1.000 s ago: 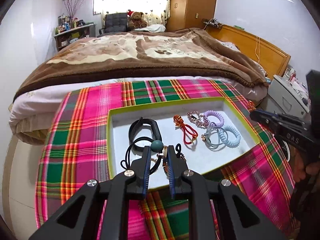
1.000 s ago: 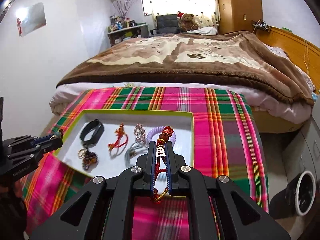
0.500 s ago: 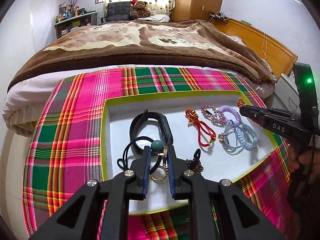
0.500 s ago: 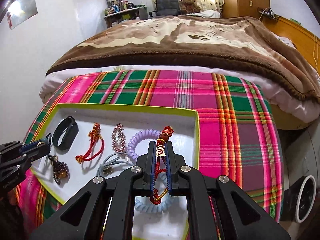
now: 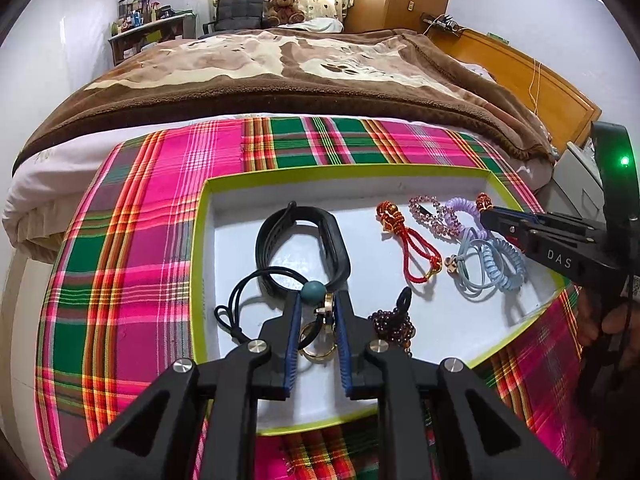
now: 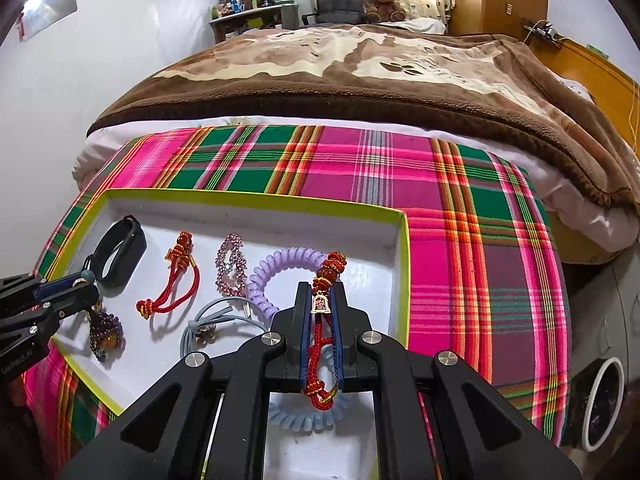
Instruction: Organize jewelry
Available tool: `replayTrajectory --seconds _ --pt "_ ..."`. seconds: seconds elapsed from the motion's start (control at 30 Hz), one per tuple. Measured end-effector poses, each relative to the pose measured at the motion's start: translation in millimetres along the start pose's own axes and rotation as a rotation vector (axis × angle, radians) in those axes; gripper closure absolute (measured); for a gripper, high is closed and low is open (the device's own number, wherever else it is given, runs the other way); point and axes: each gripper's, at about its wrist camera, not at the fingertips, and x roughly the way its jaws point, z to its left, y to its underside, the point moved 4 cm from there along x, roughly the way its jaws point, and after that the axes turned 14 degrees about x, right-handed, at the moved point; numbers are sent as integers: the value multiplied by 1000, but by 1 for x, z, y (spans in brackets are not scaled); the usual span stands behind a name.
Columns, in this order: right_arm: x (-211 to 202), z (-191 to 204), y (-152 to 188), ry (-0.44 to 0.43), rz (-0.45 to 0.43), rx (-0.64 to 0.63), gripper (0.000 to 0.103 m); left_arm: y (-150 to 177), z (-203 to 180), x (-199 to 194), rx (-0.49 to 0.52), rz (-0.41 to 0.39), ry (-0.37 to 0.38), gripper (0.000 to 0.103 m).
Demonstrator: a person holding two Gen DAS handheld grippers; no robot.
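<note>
Over the tray (image 6: 256,204), both my grippers hang low, each with a piece between its fingers. My right gripper (image 6: 318,312) is pressed nearly together, pinching a red cord (image 6: 318,344) with a small gold bell charm; the beaded top of the cord sticks out past the fingertips, and its lower loop hangs over the blue coil (image 6: 304,416) lying on the tray floor. My left gripper (image 5: 316,312) stands only a little apart around a black cord (image 5: 240,300) with a teal bead (image 5: 313,291) and gold rings (image 5: 318,350); the rings seem to rest on the tray already, but I cannot tell whether the pads are pressing on the piece.

Laid out across the white floor are a black band (image 5: 304,244), another red cord (image 5: 412,256), a pink beaded clip (image 5: 434,216), a purple coil (image 5: 464,210), a grey tie (image 5: 472,276) and a dark bead cluster (image 5: 394,322).

I judge the step to be setting both pieces down in the tray. To do it well, I would place the right-hand cord on bare floor near the right wall instead of dropping it onto the blue coil, where it could tangle. I would open slowly so the tassel slips free of the pads, then lift straight away. On the left, the black cord's loops lie against the band, so I would release gently and back out without dragging either one. Soft cords snag easily on ribbed pads.
</note>
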Motion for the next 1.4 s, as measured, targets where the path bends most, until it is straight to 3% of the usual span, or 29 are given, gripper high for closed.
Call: replayTrajectory --seconds 0.1,0.2,0.37,0.5,0.93,1.4 --pt "0 1 1 0 -2 -4 94 0 -1 -1 2 -1 -2 82" --pt "-1 3 1 4 -8 -10 88 0 -2 -1 -4 -3 3 70" --pt "-3 2 0 12 -21 1 84 -1 -3 -1 -5 -7 8 70" --pt "-5 1 0 -4 -23 11 62 -1 -3 -2 -9 -8 4 67" --pt "-30 10 7 -34 -70 33 62 0 -10 -24 -21 -45 -5 61" --pt "-88 26 45 -48 -168 67 60 18 -27 -70 -58 -113 -104 52"
